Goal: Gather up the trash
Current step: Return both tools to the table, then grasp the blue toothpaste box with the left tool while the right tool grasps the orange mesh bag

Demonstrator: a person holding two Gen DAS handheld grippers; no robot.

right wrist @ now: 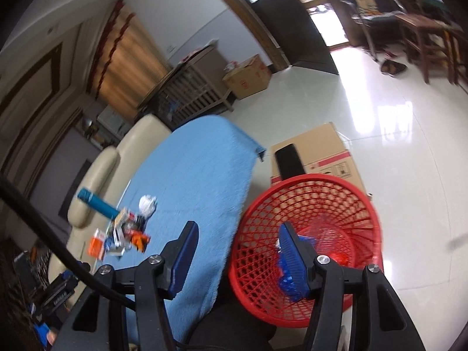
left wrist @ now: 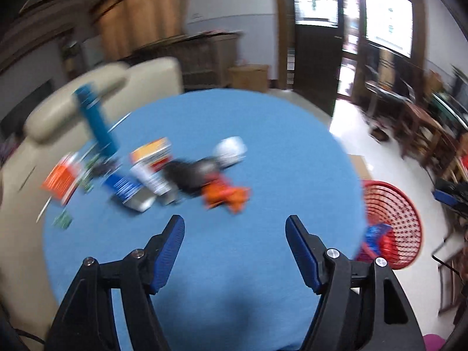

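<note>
Red mesh basket [right wrist: 307, 234] already held some scraps, both the left hand-held gripper [left wrist: 235, 248] and right hand-held gripper [right wrist: 237, 251] gaped empty, so fetching the orange wrapper [left wrist: 226, 194] off the table [left wrist: 263, 134] seemed next.

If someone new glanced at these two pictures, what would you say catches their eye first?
Probably the red mesh basket on the pale floor, right beside the table's edge, with blue and red scraps already at its bottom. Next comes the blue tablecloth, bare except for a blurred heap of litter toward its far left side, with a tall blue bottle just behind it. Both the left gripper and right gripper are open and empty.
</note>
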